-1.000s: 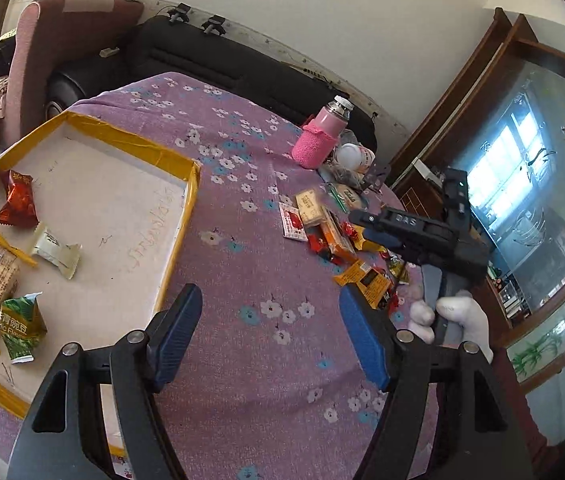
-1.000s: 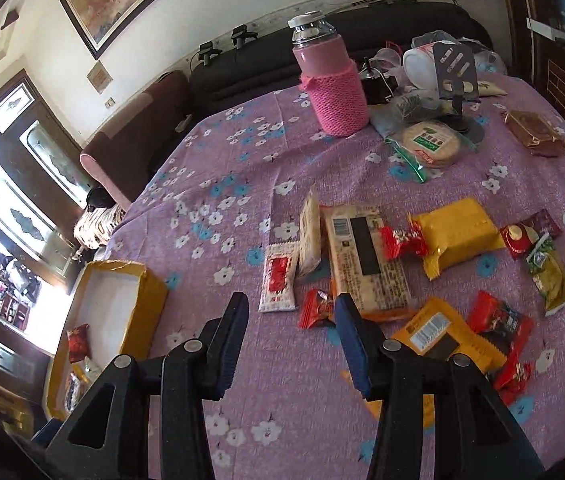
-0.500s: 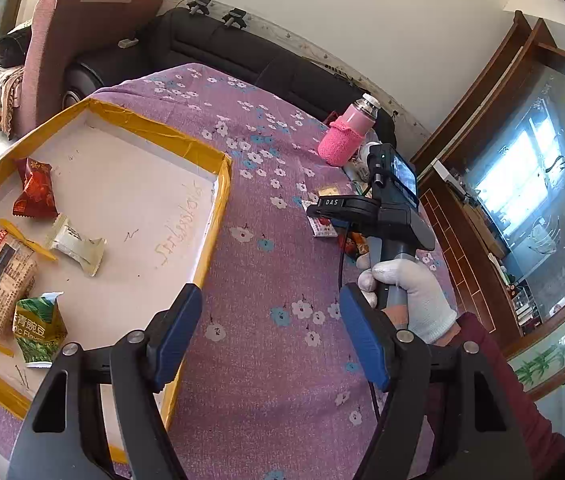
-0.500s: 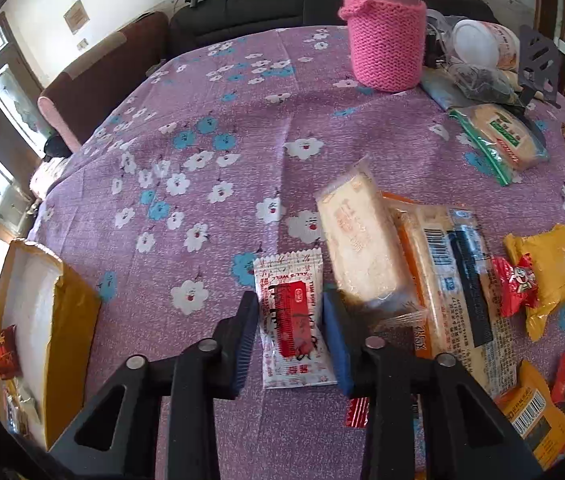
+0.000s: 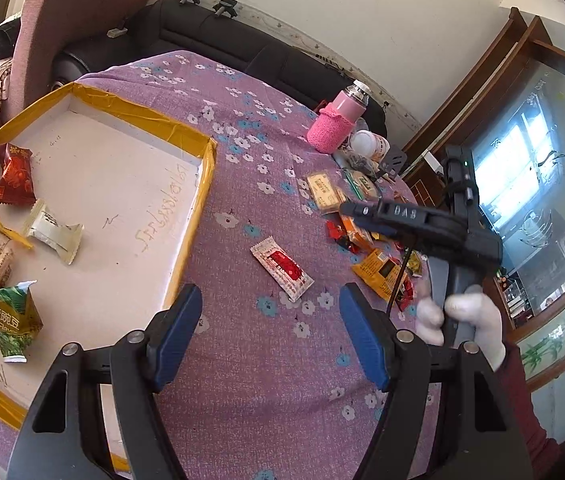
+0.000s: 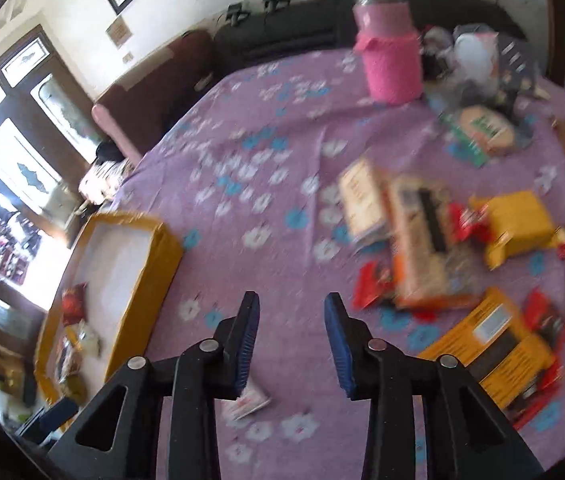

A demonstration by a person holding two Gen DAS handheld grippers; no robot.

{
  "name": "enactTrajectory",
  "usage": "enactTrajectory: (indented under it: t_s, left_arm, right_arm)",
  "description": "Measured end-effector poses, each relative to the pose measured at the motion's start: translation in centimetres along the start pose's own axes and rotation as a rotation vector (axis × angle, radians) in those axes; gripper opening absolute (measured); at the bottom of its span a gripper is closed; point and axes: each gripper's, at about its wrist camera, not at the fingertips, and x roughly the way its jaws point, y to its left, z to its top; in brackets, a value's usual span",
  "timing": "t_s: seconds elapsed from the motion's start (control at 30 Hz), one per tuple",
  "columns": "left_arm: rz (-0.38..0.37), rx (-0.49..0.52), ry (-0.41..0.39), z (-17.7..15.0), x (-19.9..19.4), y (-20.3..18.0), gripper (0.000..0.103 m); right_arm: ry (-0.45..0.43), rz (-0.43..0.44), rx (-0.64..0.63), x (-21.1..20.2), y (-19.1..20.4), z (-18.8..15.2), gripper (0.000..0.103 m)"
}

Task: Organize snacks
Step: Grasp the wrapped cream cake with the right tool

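Leftmost, shallow yellow-taped cardboard tray (image 5: pixel 186 136) holding four wrapped snacks. Left gripper (image 5: pixel 270 336) hovers above purple flowered tablecloth (image 5: pixel 242 380), jaws spread, nothing between. White sachet with red print (image 5: pixel 282 268) lies flat on cloth between tray and snack pile (image 5: pixel 378 256). Right gripper (image 6: pixel 292 344), in white-gloved hand (image 5: pixel 462 320), jaws opening, empty; sachet partly under its left finger.

A purple flowered tablecloth (image 5: pixel 242 380) carries a yellow-rimmed tray (image 5: pixel 186 136), scattered snack packets (image 5: pixel 282 268) and a pink bottle (image 5: pixel 336 124).
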Motion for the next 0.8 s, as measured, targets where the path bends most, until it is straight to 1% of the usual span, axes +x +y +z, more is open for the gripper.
enactTrajectory:
  t_s: [0.07, 0.13, 0.2, 0.3, 0.33, 0.4, 0.43, 0.47, 0.5, 0.57, 0.7, 0.73, 0.8]
  left_arm:
    - [-0.005, 0.011, 0.012, -0.2, 0.2, -0.5, 0.071]
    - [-0.009, 0.02, 0.018, -0.3, 0.3, -0.8, 0.071]
    - [-0.005, 0.031, 0.024, -0.5, 0.3, -1.1, 0.071]
    - [0.0, 0.035, 0.043, -0.8, 0.7, -1.2, 0.071]
    - [0.003, 0.037, 0.05, -0.9, 0.8, -1.2, 0.071]
    - [0.006, 0.041, 0.061, -1.1, 1.1, -1.3, 0.071]
    - [0.007, 0.043, 0.066, -1.2, 1.2, -1.4, 0.071]
    - [0.008, 0.044, 0.07, -1.2, 1.4, -1.4, 0.071]
    - [0.01, 0.044, 0.073, -1.2, 1.5, -1.5, 0.071]
    - [0.009, 0.045, 0.079, -1.2, 1.6, -1.5, 0.071]
    - [0.005, 0.057, 0.091, -1.3, 2.1, -1.8, 0.071]
    - [0.002, 0.058, 0.097, -1.3, 2.3, -1.9, 0.071]
    - [-0.003, 0.056, 0.113, -1.5, 2.8, -1.9, 0.071]
  right_arm:
    - [-0.043, -0.05, 0.002, 0.4, -1.2, 2.0, 0.039]
    - [-0.051, -0.082, -0.012, 1.6, -1.6, 3.5, 0.042]
    - [-0.038, -0.098, -0.019, 3.4, -1.9, 4.6, 0.043]
    - [0.0, -0.143, -0.04, 6.2, -1.9, 5.2, 0.043]
    - [0.01, -0.151, -0.046, 7.1, -1.8, 5.2, 0.046]
    - [0.028, -0.187, -0.072, 8.7, -1.3, 5.3, 0.047]
    - [0.034, -0.203, -0.093, 9.3, -0.9, 5.4, 0.05]
    - [0.04, -0.223, -0.113, 9.8, -0.4, 5.3, 0.05]
    - [0.04, -0.254, -0.13, 10.2, 0.0, 5.2, 0.05]
    - [0.057, -0.303, -0.143, 10.6, 0.6, 5.0, 0.036]
    - [0.097, -0.297, -0.165, 10.0, 1.1, 3.7, 0.035]
    - [0.11, -0.276, -0.166, 9.7, 1.3, 3.3, 0.035]
    - [0.145, -0.203, -0.144, 8.4, 1.3, 1.9, 0.035]
